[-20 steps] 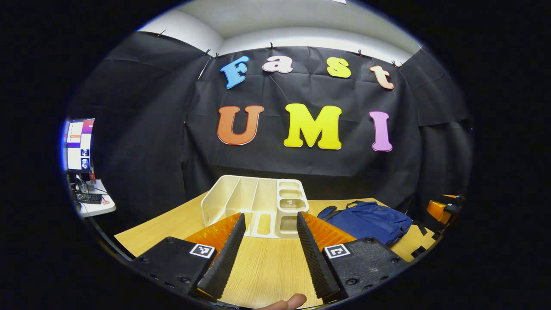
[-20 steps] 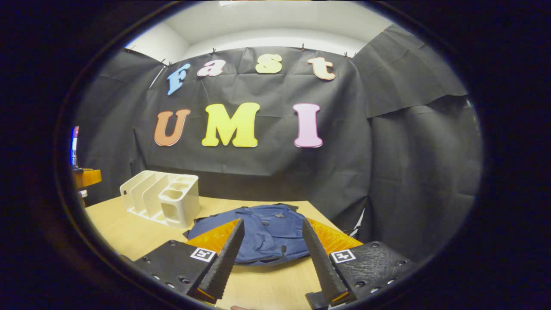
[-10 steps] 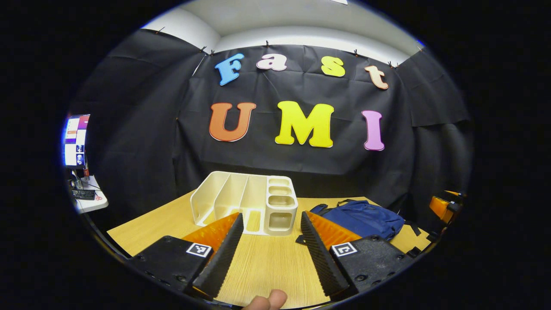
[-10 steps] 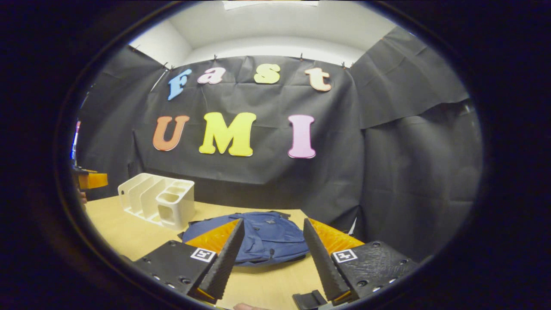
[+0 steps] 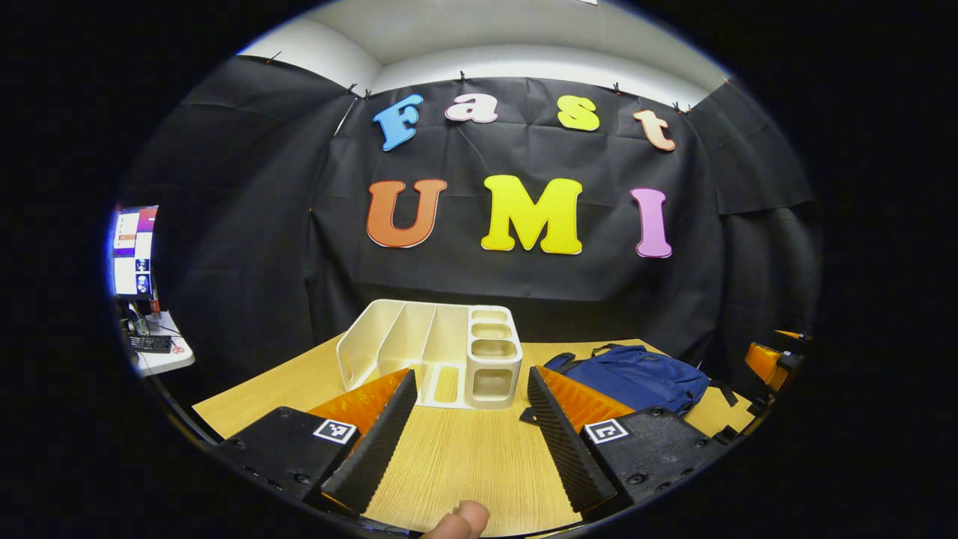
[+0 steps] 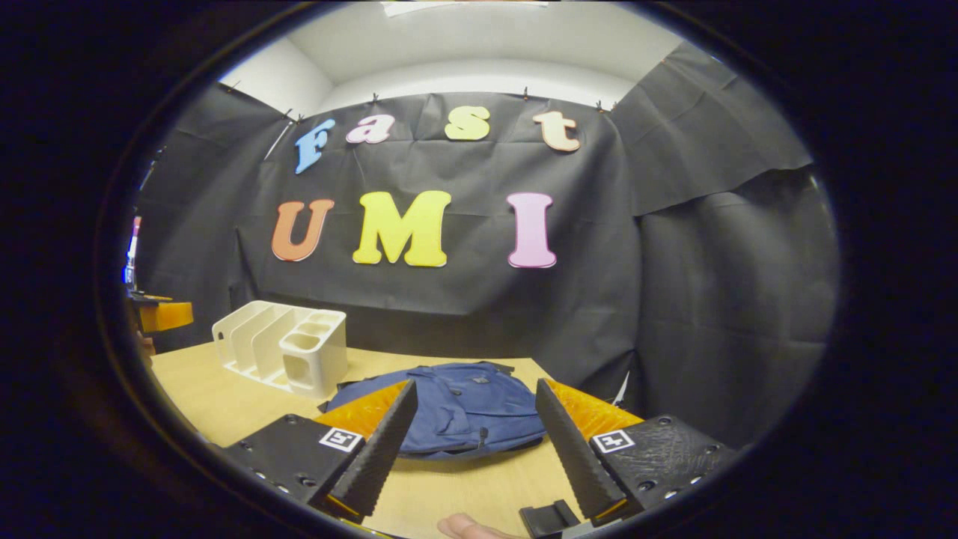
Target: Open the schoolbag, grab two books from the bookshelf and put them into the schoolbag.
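Note:
A blue schoolbag (image 6: 464, 408) lies flat on the wooden table (image 6: 224, 397), zipped as far as I can see; it also lies at the right in the left gripper view (image 5: 636, 378). A cream bookshelf organiser (image 5: 434, 352) with slots and cups stands ahead of my left gripper (image 5: 464, 434), and I see no books in its slots. It stands left of the bag (image 6: 281, 352) in the right gripper view. My left gripper is open above the table. My right gripper (image 6: 471, 442) is open too, just short of the bag's near edge.
A side desk with a monitor (image 5: 133, 251) and keyboard stands at the far left beyond the table edge. A fingertip (image 5: 460, 520) shows at the bottom. The other gripper's body (image 5: 771, 359) peeks in at the right. A small black clip (image 6: 550, 518) lies near my right gripper.
Both views have shifted slightly: the left gripper drew back a little from the organiser, then steadied. The right gripper's fingers have spread a bit wider. Nothing was taken hold of.

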### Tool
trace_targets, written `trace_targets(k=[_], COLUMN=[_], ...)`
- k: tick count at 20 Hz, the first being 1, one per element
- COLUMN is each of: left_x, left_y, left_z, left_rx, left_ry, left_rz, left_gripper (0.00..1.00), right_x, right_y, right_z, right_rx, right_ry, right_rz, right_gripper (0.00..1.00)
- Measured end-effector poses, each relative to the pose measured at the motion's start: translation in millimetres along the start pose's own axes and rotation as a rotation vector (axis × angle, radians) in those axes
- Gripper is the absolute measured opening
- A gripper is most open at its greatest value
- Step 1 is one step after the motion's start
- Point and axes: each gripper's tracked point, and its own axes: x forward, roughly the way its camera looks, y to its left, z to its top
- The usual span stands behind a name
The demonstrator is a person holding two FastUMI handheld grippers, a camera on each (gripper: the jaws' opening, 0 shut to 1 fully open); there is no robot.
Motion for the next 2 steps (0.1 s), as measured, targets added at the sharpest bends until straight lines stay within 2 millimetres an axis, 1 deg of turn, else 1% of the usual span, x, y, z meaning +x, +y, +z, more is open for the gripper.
trace_targets(k=[2], left_x=[-0.4], left_y=[3.6], left_z=[-1.7], left_rx=[0.008], left_ry=[0.008], left_rz=[0.012], left_gripper=[0.95], right_x=[1.8], right_y=[-2.5], right_z=[-5.0], right_rx=[-0.011], right_ry=[0.012], right_rz=[-0.009], right_gripper=[0.98])
